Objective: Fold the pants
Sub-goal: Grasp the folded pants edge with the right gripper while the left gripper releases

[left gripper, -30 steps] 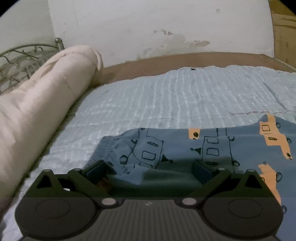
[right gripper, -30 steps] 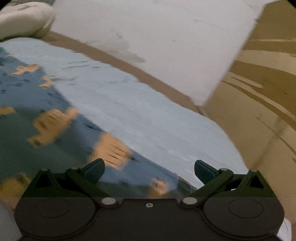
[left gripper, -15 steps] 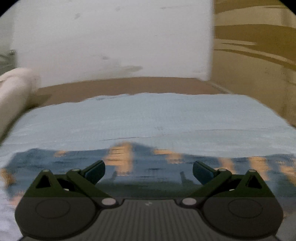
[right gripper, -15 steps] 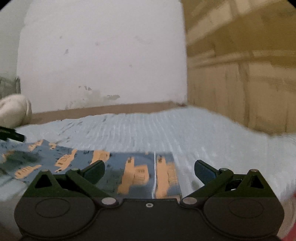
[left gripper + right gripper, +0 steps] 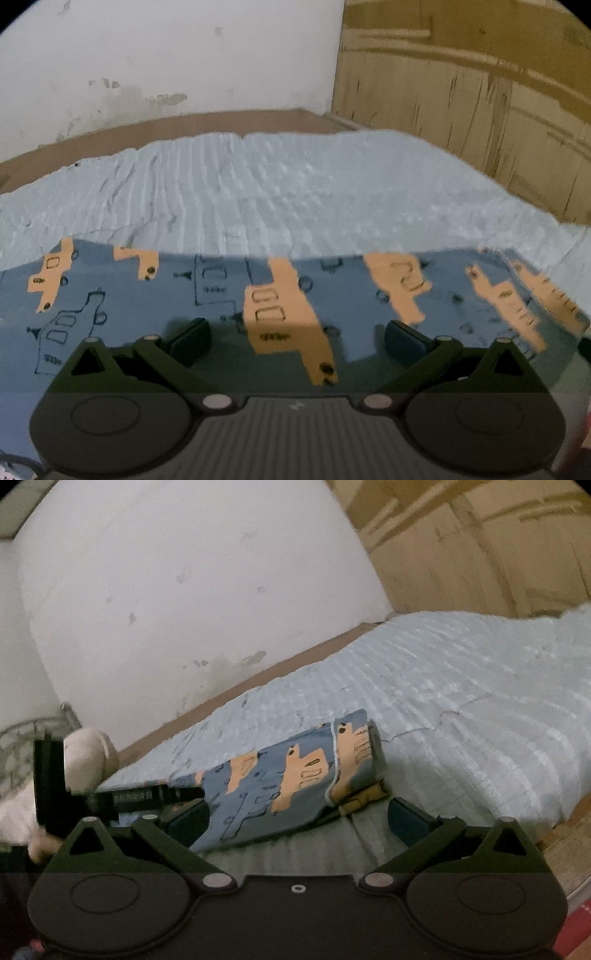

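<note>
1. Hovering over the bed, my left gripper (image 5: pixel 297 334) has its two fingers spread wide with nothing between them; the blue pants (image 5: pixel 229 295) lie flat beneath and ahead of the tips, running from 9 o'clock to 3 o'clock across the left wrist view.
2. Orange patches and dark line drawings cover the pants; one large orange patch sits at 12 o'clock just past my left fingertips.
3. Beyond the pants, toward 12 o'clock, the pale blue ribbed bedspread (image 5: pixel 295 192) reaches to a brown bed frame edge (image 5: pixel 184 123) and a white wall (image 5: pixel 184 55) with scuffed paint.
4. At 2 o'clock in the left wrist view stands a wooden wardrobe (image 5: pixel 461 92).
5. My right gripper (image 5: pixel 297 814) is also fully parted and holds nothing; its view is tilted.
6. From the right wrist view the pants (image 5: pixel 280 782) lie on the bedspread (image 5: pixel 461 701) at 12 o'clock, just ahead of and touching the region of my left-hand finger, with a hem end doubled over at about 1 o'clock, showing a white seam line.
7. At 9 o'clock in the right wrist view the other gripper (image 5: pixel 122 797) shows as a dark body with a fingertip reaching to the edge of the pants; I cannot tell from here whether it touches the cloth.
8. Behind it, at 10 o'clock, sits a cream pillow roll (image 5: pixel 88 760) beside a metal bedhead (image 5: pixel 22 738).
9. The wooden wardrobe (image 5: pixel 480 546) fills 1 to 2 o'clock there.
</note>
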`<state>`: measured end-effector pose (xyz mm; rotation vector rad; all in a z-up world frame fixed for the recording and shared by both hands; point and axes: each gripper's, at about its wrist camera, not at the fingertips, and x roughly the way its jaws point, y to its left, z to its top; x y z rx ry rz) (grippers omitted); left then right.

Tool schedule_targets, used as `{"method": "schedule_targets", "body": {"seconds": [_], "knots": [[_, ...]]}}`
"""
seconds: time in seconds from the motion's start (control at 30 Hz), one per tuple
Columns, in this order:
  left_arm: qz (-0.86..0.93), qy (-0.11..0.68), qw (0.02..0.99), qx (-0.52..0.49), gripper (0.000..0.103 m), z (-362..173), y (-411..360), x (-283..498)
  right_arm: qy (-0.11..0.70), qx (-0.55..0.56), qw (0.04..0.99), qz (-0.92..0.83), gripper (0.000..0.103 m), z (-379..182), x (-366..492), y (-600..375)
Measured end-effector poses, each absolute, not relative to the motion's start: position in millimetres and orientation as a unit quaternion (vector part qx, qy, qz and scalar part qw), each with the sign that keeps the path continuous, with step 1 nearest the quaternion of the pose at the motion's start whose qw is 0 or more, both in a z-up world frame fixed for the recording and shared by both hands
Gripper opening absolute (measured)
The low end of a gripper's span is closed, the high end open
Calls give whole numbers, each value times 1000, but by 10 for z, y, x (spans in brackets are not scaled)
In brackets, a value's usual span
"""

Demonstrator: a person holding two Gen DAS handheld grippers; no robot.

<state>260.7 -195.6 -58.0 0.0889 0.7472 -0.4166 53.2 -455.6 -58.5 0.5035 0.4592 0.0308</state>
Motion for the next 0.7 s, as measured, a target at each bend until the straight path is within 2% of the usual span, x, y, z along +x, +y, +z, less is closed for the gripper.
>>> {"method": "schedule_targets", "body": {"seconds": [0.1,0.27,0.33,0.4,0.5,0.57,0.63,0.7], "knots": [[-205,370,905,43,102,-526,-1963,2632,223,270,937,-11,95,-601,601,-4572],[-243,383,891,11,102,-265,-2026,2789,212,295,930,-56,71,-604,675,-4543],[-270,382,884,-1,102,-128,-2134,2848,208,298,928,-78,49,-603,698,-4504],[-300,387,872,-13,102,-26,-2257,2901,202,283,932,-102,40,-596,715,-4448],[-353,406,842,-31,102,100,-2503,2971,188,220,948,-131,30,-563,756,-4294],[-384,421,821,-35,102,146,-2682,2993,178,157,961,-141,28,-547,794,-4151],[-404,435,804,-26,102,169,-2863,3002,170,87,971,-142,21,-544,821,-3980],[-410,445,796,1,102,183,-3037,2986,165,33,976,-141,18,-559,843,-3832]]}}
